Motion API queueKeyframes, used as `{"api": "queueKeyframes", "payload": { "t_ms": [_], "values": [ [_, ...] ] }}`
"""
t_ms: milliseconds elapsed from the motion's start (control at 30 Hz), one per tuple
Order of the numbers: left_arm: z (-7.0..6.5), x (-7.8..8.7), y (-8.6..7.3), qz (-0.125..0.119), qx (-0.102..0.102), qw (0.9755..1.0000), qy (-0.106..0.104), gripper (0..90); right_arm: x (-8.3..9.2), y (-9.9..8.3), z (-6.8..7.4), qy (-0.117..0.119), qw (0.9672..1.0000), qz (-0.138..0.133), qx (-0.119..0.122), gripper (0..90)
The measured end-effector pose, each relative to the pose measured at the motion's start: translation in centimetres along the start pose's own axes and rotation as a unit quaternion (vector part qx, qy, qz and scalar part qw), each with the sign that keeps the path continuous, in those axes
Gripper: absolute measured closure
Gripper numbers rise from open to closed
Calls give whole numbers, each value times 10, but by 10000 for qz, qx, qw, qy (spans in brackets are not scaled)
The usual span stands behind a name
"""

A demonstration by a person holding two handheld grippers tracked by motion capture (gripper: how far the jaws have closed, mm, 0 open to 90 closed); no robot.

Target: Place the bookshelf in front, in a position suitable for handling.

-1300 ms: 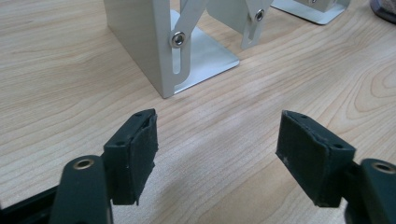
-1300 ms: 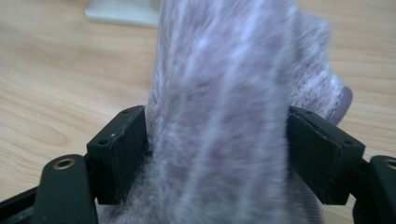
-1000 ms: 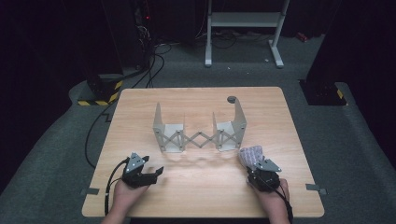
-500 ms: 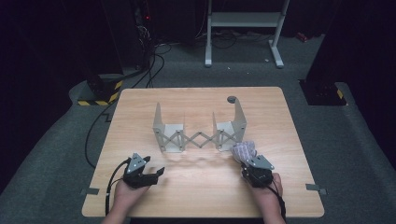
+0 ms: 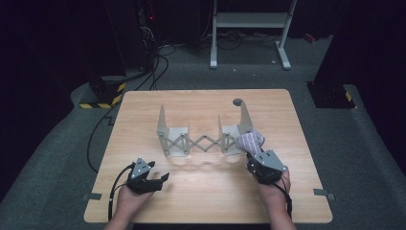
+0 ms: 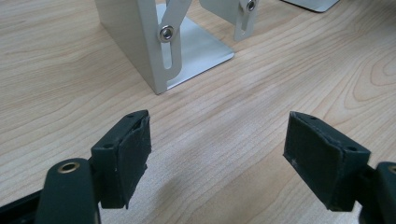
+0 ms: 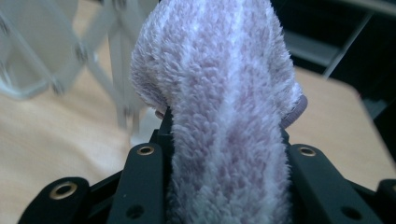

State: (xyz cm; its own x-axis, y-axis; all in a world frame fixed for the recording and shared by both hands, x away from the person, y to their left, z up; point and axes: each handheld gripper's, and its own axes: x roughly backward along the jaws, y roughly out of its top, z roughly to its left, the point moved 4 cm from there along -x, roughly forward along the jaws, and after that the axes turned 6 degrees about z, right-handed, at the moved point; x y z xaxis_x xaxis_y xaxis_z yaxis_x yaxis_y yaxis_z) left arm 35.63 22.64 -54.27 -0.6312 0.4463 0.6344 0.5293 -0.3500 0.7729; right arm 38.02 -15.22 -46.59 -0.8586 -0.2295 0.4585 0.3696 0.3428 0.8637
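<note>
The right claw [image 5: 251,152] grips a fluffy striped sock [image 7: 224,107] lengthwise, its free end pointing toward the rack [image 5: 206,139].

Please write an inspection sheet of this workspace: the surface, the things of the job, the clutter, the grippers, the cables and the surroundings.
Surface: wooden table, bare light top, tape tabs at its near corners.
Job's things: striped fluffy cloth, pale purple and white, held up beside the rack's right end; grey metal folding rack stands mid-table, two L-shaped ends joined by a scissor lattice.
Clutter: small dark round piece behind the rack.
Grippers: left gripper open, holding nothing, low over the table; right gripper shut on the cloth.
Cables: one black cable runs off the table's left edge to the floor; more lie by the dark equipment.
Surroundings: grey carpet, white stand legs, yellow-black hazard tape.
</note>
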Motion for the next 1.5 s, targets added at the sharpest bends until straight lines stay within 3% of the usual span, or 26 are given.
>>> {"api": "queueKeyframes", "payload": {
  "t_ms": [167, 267, 500, 533, 600, 700, 833, 967, 1167, 1367, 1500],
  "values": [
    [1, 1, 0, -20, -12, 10000, 16, 231, 13, 26, -7, -193, 9990, -395, -35, 627],
    [1, 1, 1, -54, 2, 10000, 16, 231, 9, 25, -9, -179, 9992, -355, -107, 627],
    [1, 1, 0, -31, -21, 10000, 9, 232, -25, -20, 2, 56, 9991, 359, -228, 627],
    [1, 1, 0, -31, -21, 10000, 9, 232, -25, -20, 2, 56, 9991, 359, -228, 627],
    [1, 1, 0, -30, -22, 10000, -8, 232, -38, -37, 9, 153, 9966, 798, -136, 627],
    [1, 1, 0, -29, -22, 10000, -21, 232, -48, -50, 13, 272, 9927, 1168, -110, 627],
    [1, 0, 0, -19, -30, 10000, -31, 232, -52, -57, 15, 323, 9902, 1355, -33, 627],
    [0, 1, 1, -33, -30, 10000, -39, 232, -47, -50, 13, 277, 9932, 1126, -93, 627],
    [0, 0, 1, -34, -32, 10000, -43, 232, -22, -15, 7, 96, 9991, 374, -181, 627],
    [-1, 0, 1, -34, -24, 10000, -47, 232, 5, 29, -1, -106, 9993, -336, -145, 624],
    [0, 1, 1, -40, -12, 10000, -42, 232, 5, 36, -2, -145, 9991, -380, -151, 623]
  ]
}}
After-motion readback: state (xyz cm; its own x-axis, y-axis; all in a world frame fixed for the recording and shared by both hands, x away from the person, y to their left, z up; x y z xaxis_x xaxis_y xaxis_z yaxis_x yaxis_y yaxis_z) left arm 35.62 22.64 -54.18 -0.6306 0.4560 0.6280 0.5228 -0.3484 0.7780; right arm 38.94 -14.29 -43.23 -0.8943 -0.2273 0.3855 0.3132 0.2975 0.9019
